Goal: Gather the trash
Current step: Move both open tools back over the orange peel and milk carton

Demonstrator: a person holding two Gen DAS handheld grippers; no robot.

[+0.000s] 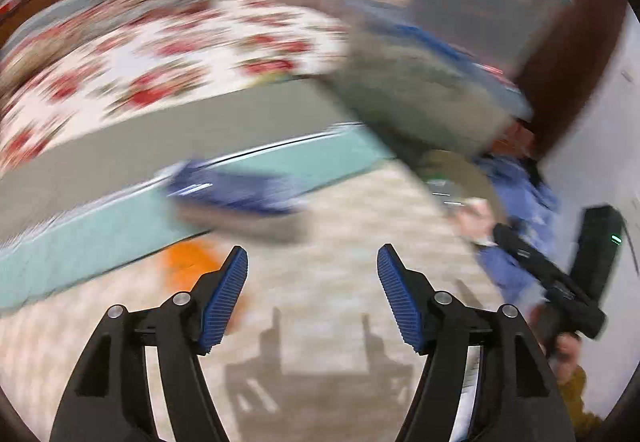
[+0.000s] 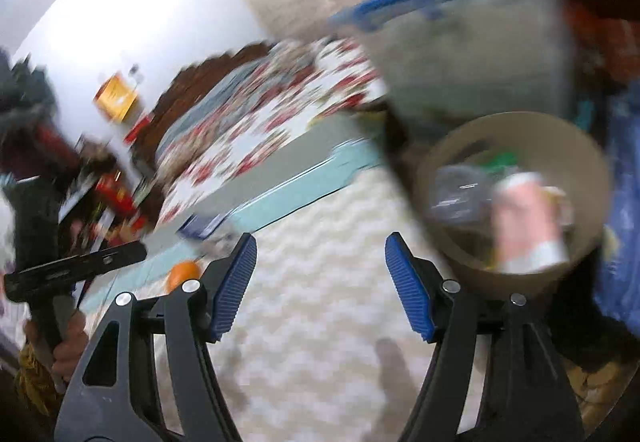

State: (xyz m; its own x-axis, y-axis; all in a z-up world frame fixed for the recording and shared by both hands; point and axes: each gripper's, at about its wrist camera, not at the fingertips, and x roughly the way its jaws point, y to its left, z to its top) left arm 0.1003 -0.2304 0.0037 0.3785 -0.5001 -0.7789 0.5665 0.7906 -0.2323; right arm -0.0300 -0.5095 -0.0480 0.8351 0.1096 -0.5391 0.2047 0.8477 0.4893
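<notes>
Pale patterned floor (image 2: 320, 282), bed with red-flowered quilt (image 2: 256, 130) behind, teal strip (image 2: 288, 202) along bed's foot. Tan bin (image 2: 516, 282) at floor's right side, crumpled trash already inside. Orange scrap (image 2: 182, 276) lies loose on floor beside teal strip, ahead-left of both grippers; long axis lost in blur. Left gripper (image 1: 312, 298): jaws apart, empty, seemingly nearer scrap. Right gripper (image 2: 320, 286): jaws apart, empty, bin just right of it.

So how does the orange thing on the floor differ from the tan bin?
The orange thing is small and lies by the turquoise mat; the tan bin is large, round and open-topped. The orange thing lies loose; the bin already holds trash. Both are motion-blurred.
</notes>
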